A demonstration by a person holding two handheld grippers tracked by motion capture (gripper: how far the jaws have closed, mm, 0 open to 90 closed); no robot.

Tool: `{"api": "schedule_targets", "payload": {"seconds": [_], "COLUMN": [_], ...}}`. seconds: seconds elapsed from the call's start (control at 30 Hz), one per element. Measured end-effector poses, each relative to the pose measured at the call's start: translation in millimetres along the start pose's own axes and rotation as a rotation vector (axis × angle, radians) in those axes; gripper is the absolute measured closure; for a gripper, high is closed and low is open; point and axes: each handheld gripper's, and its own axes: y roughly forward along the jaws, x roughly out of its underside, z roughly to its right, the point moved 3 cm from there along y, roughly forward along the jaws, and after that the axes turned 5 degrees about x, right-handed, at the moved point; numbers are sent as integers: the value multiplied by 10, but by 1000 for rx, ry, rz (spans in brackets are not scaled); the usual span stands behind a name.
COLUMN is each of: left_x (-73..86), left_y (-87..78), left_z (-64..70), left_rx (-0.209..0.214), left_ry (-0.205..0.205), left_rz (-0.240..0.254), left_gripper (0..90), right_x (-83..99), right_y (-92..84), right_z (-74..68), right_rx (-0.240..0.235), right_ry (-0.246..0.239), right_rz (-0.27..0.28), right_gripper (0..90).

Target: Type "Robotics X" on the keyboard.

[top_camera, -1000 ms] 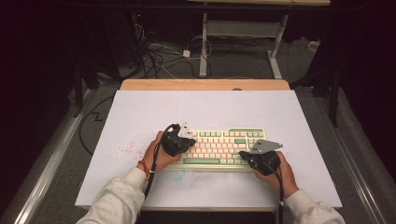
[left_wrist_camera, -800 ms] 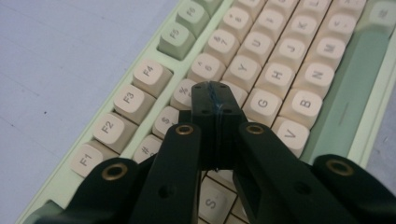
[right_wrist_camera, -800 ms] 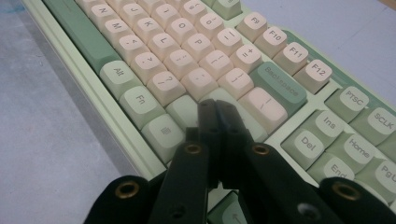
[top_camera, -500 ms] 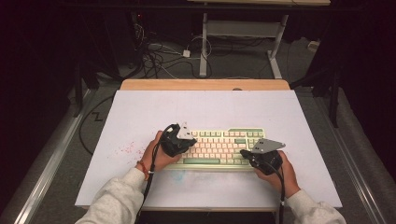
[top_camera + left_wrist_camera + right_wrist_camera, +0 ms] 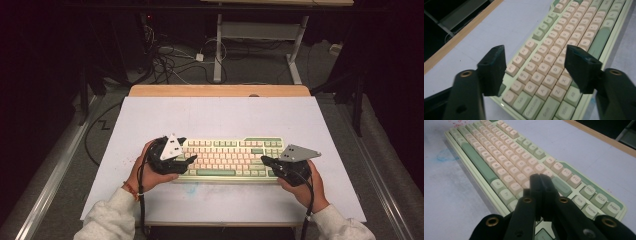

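Mint-green and cream, that's the keyboard (image 5: 231, 159) both hands are working on; it sits flat on the pale sheet covering the desk (image 5: 220, 115), toward the person's side and roughly centred between the two forearms.

The left gripper (image 5: 187, 159) hangs over the keyboard's left end, and its fingers (image 5: 492, 68) have just been spreading apart; in the left gripper view they stand wide with nothing between them, just the Q/W/A/S corner of the keys showing through the gap; so released, not grasping. My guess is it poked a key clenched and is now letting go, or it's widening up to take hold of the left edge.

The right gripper (image 5: 265, 161) is over the right end with its fingers (image 5: 541, 192) clenched tight together, empty, tip aimed down over the keys near the Enter side; a closed tip makes a decent single poker for pressing a key, which is probably why it's held that way.

Room-wise: plenty of bare sheet beyond the keyboard up to the wooden strip (image 5: 220, 90) at the far edge, and open space to either side; the near edge of the desk is close, so sliding the board toward the person is the tight direction.
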Motion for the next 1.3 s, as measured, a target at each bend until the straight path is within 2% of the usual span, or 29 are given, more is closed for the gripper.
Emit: {"api": "schedule_targets", "payload": {"seconds": [0.1, 0.13, 0.17, 0.2, 0.23, 0.27, 0.3, 0.37, 0.43, 0.5, 0.57, 0.7, 0.77, 0.8, 0.9, 1.07, 1.2, 1.3], "left_x": [163, 207, 243, 281, 377, 377, 426, 504, 575, 652, 700, 717, 713, 714, 721, 722, 724, 729], "left_y": [-17, -28, -46, -75, -132, -132, -157, -200, -226, -242, -256, -273, -271, -265, -242, -256, -244, -212], "left_z": [27, 35, 43, 50, 69, 69, 80, 97, 118, 133, 116, 83, 84, 92, 95, 82, 71, 80], "left_rx": [-46, -52, -68, -70, -54, -54, -65, -53, -63, -47, -38, -54, -53, -39, -57, -77, -64, -66], "left_ry": [-2, 2, 6, -13, -51, -51, -54, -67, -84, -108, -113, -124, -128, -142, -115, -111, -119, -107], "left_rz": [-14, -36, -50, -41, -23, -23, -24, -34, -43, -57, -62, -65, -61, -61, -79, -80, -79, -100], "left_gripper": [243, 242, 231, 224, 225, 225, 225, 249, 248, 240, 234, 232, 228, 228, 227, 237, 235, 235], "right_x": [-4, -3, -11, -21, -30, -30, -37, -55, -81, -109, -134, -220, -274, -299, -341, -390, -383, -371], "right_y": [15, 36, 41, 47, 55, 55, 63, 86, 105, 138, 190, 326, 392, 423, 483, 618, 699, 766], "right_z": [-7, -22, -20, -15, -6, -6, 3, 14, 18, 13, -1, -18, -23, -30, -43, -68, -98, -146], "right_rx": [6, 4, 0, -1, 2, 2, 9, 10, 7, 12, 7, 14, -1, -4, -7, -11, -25, -34], "right_ry": [-6, -23, -19, -11, -12, -12, -16, -20, -14, -27, -36, -67, -69, -66, -77, -98, -98, -103], "right_rz": [-3, -8, -5, -3, -3, -3, -1, 0, 3, 1, -6, -16, -11, -11, -18, -41, -59, -79], "right_gripper": [900, 900, 900, 900, 900, 900, 900, 900, 900, 900, 900, 900, 900, 900, 900, 900, 900, 900]}}
